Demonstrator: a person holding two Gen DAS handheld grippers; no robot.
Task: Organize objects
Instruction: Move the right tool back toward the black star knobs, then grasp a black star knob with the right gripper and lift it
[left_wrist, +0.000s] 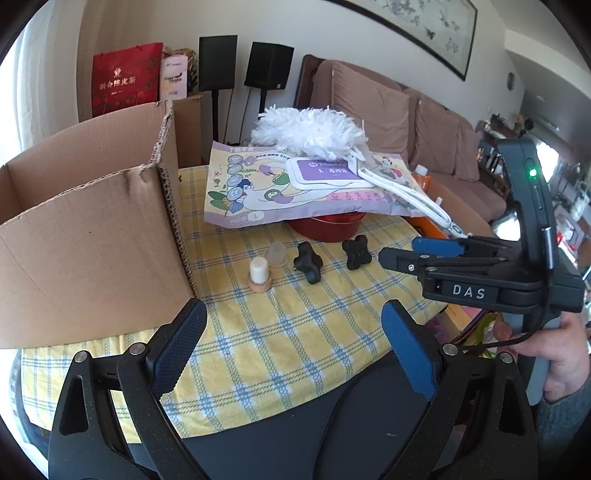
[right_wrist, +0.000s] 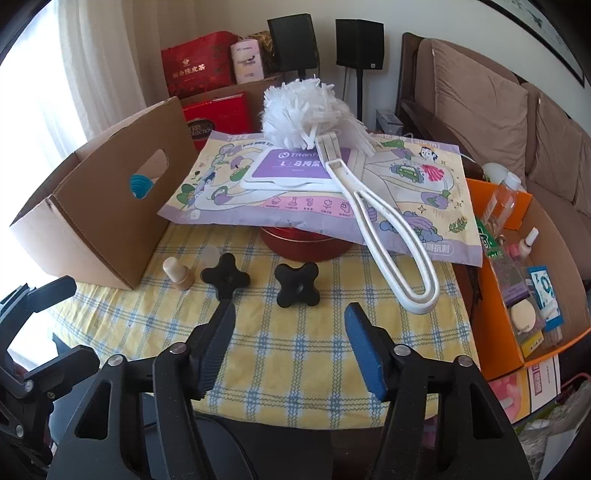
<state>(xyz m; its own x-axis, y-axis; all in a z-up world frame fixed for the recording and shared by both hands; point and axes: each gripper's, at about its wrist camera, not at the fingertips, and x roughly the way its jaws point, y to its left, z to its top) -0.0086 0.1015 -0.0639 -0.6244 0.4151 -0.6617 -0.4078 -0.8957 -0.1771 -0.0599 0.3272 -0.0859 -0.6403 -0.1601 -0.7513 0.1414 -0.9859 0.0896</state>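
Ahead, black knob (right_wrist: 297, 290) beyond right hand-held gripper (right_wrist: 288, 347), jaws spread, nothing between.

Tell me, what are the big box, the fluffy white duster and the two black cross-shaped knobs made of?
The big box looks like corrugated cardboard: plain brown, matte, with wavy layers showing along its torn edge. The fluffy white duster seems to be soft fibre strips on a glossy white plastic handle. The two black cross-shaped knobs look like moulded hard plastic, smooth and dull black, though rubber can't be ruled out.
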